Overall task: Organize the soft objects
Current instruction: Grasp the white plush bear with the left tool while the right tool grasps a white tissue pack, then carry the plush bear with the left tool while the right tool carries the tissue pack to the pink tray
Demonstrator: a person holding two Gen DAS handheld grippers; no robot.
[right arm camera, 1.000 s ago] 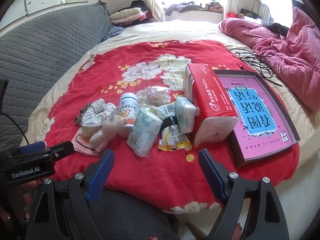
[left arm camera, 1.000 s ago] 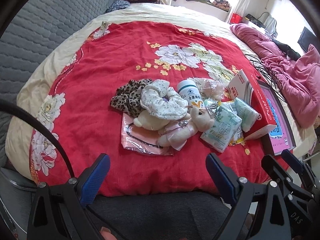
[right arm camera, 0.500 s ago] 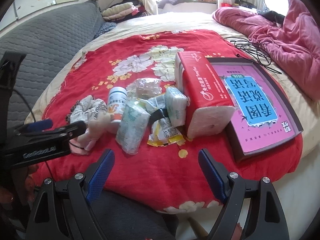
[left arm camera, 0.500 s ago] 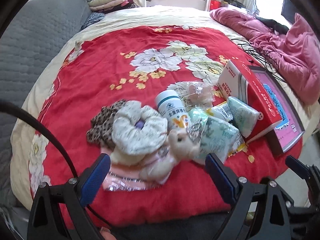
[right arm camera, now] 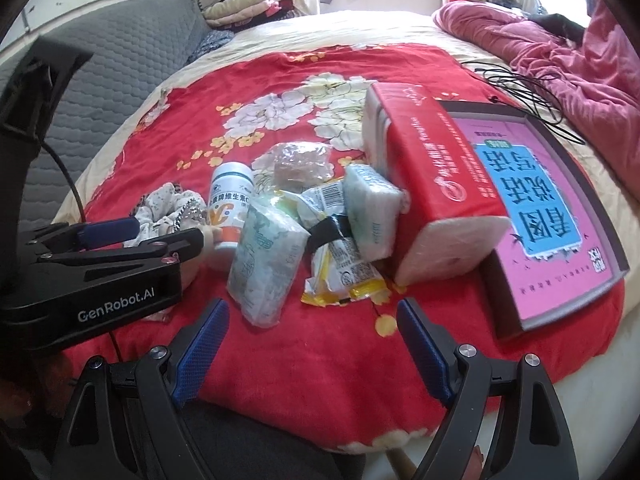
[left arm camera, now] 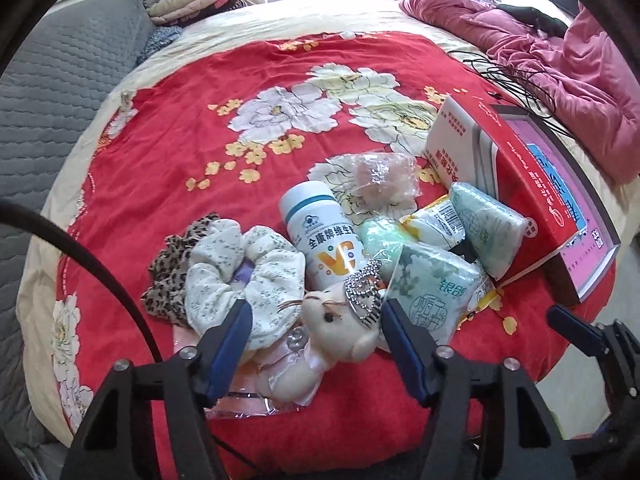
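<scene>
A pile of items lies on the red flowered blanket [left arm camera: 168, 128]. A cream plush bear [left arm camera: 332, 332] with a rhinestone crown lies between the open fingers of my left gripper [left arm camera: 316, 320], not gripped. Beside it are a white floral scrunchie [left arm camera: 244, 276] and a leopard scrunchie [left arm camera: 172, 268]. Green tissue packs [left arm camera: 432, 288] [right arm camera: 264, 256] lie to the right. My right gripper [right arm camera: 312, 320] is open and empty, just in front of the tissue pack. The left gripper's body [right arm camera: 100, 264] hides most of the bear in the right wrist view.
A white vitamin bottle [left arm camera: 320, 232], a clear bag [left arm camera: 380, 176], snack packets [right arm camera: 340, 272], a red tissue box [right arm camera: 432, 184] and a pink book box [right arm camera: 536, 200] lie in the pile. Pink bedding [left arm camera: 560, 48] and black cables [left arm camera: 516, 76] are at the right. Grey sofa [left arm camera: 44, 92] left.
Both grippers have moved forward toward the pile. My left gripper now has the plush bear between its open fingers. The right gripper has come closer to the tissue pack.
</scene>
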